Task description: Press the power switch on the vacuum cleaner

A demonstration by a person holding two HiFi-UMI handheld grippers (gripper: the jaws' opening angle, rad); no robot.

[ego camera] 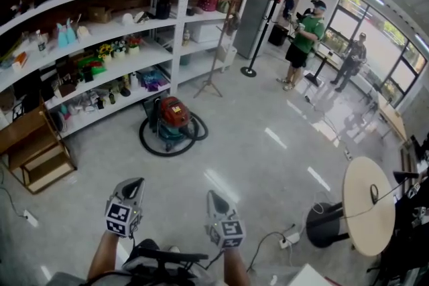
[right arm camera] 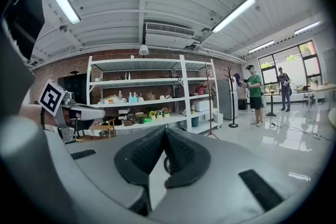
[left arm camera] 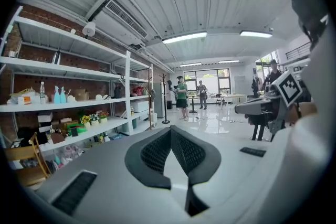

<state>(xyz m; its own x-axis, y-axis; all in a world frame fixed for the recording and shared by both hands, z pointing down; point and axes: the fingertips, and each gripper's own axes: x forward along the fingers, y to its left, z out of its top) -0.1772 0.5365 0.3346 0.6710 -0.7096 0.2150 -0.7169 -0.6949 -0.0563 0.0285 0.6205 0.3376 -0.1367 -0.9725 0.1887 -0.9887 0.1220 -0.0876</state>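
The vacuum cleaner (ego camera: pixel 173 118) stands on the grey floor in front of the shelves; it has a red top, a teal body and a black hose looped round its base. Its switch is too small to make out. My left gripper (ego camera: pixel 135 184) and right gripper (ego camera: pixel 214 197) are held side by side at the bottom of the head view, well short of the vacuum and pointing toward it. In the left gripper view the black ribbed pads (left arm camera: pixel 157 152) meet at the tip with nothing between them. The right gripper's pads (right arm camera: pixel 181 153) also meet, holding nothing.
White shelving (ego camera: pixel 175 30) full of small goods runs along the back left. A wooden chair (ego camera: pixel 37 147) stands at the left and a coat stand (ego camera: pixel 258 23) behind. Two people (ego camera: pixel 305 37) stand far right. A round table (ego camera: pixel 369 204), a black stool (ego camera: pixel 325 224) and a power strip (ego camera: pixel 289 238) lie at my right.
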